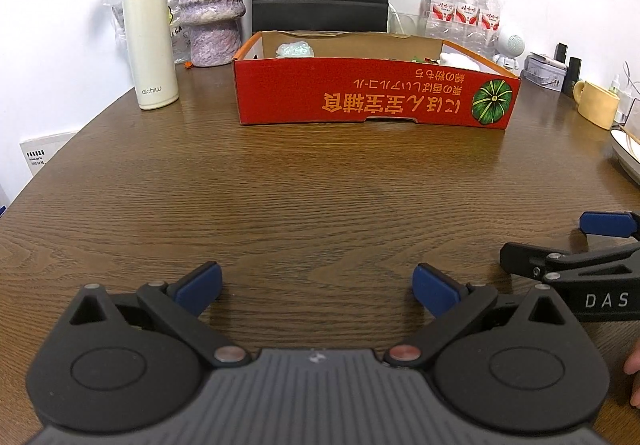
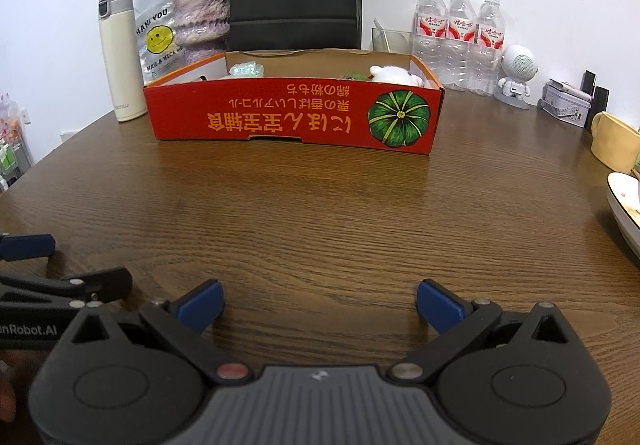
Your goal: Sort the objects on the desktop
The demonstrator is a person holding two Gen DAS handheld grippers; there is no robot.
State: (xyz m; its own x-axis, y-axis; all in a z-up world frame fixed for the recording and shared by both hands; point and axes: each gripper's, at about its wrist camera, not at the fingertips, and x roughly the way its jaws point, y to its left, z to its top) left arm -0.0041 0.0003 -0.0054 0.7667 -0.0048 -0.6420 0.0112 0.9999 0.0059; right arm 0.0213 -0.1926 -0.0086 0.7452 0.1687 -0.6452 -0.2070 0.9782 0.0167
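Both tongs hovered low over the near part of the table (image 1: 320,185), side by side. Left tongs (image 1: 318,291) stood spread wide, nothing between the blue pads. Right tongs (image 2: 320,305) likewise spread and empty.

Landmark: red cardboard box (image 2: 296,117), straight ahead of both tongs, well apart from them across bare wood. Its long axis ran crosswise to the fingers, the printed long wall facing the tongs.

- Inside the box, toward its left rear corner: a pale green wrapped item (image 2: 246,69). Toward its right end: a white plush toy (image 2: 394,75), with something green just left of it, too small to tell.
- No loose object lay on the table between the tongs and the box.
- Left of the box: a cream flask (image 1: 148,33), upright, with a vase (image 1: 210,9) behind.
- Right of the box: three water bottles (image 2: 458,37), a small white robot figure (image 2: 516,77), a yellow mug (image 2: 614,145).

Judgement: sorting looked done or nearly so. The box sat more squarely before the left tongs; the mug and figure lay nearer the right tongs, if those counted.
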